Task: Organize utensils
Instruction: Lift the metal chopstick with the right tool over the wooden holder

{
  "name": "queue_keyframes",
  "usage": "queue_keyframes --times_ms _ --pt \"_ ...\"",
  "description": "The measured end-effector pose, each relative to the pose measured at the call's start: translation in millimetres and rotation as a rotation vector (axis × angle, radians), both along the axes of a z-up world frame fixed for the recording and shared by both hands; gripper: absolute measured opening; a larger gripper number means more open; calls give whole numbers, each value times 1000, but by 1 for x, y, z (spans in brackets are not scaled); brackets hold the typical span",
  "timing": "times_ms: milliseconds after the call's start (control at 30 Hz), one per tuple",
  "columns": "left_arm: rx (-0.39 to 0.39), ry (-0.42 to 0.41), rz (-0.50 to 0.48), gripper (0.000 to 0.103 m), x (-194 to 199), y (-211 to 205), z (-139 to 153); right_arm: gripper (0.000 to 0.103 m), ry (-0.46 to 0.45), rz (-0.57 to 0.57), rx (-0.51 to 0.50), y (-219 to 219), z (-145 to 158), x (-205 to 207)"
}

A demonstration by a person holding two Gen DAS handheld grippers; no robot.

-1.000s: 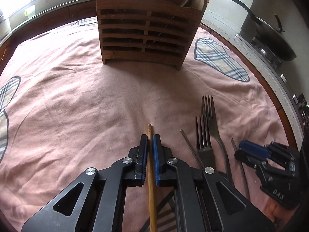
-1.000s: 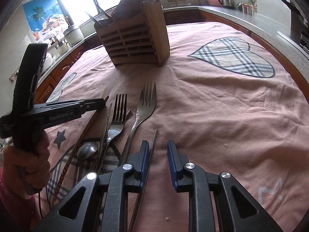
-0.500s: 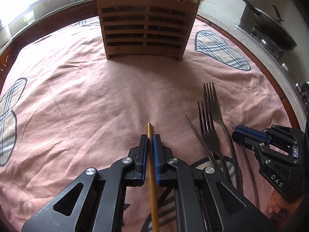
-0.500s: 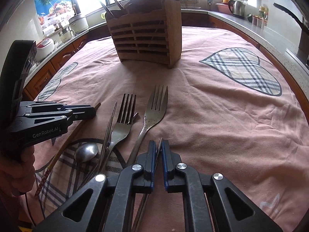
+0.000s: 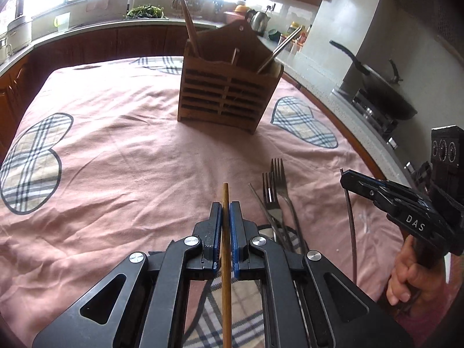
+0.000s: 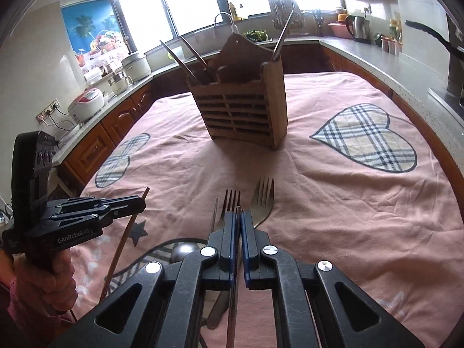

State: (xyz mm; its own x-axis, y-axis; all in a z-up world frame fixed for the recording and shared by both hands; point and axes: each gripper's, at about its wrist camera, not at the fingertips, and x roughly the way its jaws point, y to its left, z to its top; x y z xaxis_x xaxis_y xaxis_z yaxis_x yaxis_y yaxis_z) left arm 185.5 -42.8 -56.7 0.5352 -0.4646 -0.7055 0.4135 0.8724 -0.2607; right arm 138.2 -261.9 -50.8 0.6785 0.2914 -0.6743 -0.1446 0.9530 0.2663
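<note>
My left hand-held gripper (image 5: pixel 225 217) is clenched on a wooden chopstick (image 5: pixel 225 261), which runs straight between the blue pads, tip poking out ahead. My right hand-held gripper (image 6: pixel 238 226) has just closed its jaws and now clamps a thin metal chopstick (image 6: pixel 234 290). Both sticks hang clear of the pink cloth (image 5: pixel 116 174) on the worktop. On the cloth just past the grippers lie two forks (image 6: pixel 232 203), a spoon (image 6: pixel 184 250) and another metal stick (image 6: pixel 214 211). Farther off, mid-cloth, stands the wooden caddy (image 5: pixel 229 92), with a few sticks upright inside.
</note>
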Motion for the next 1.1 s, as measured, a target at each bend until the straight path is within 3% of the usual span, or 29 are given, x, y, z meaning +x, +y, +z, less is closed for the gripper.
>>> queue_keyframes --times_ms 167,500,1100 --pt "-67 -63 27 5 -17 19 29 4 -90 -11 7 -1 33 -7" --pt "-125 -175 69 5 -45 43 68 4 -197 -13 16 2 72 -26" --pt "-231 -289 204 5 -45 76 97 4 -314 -41 21 -4 108 -31"
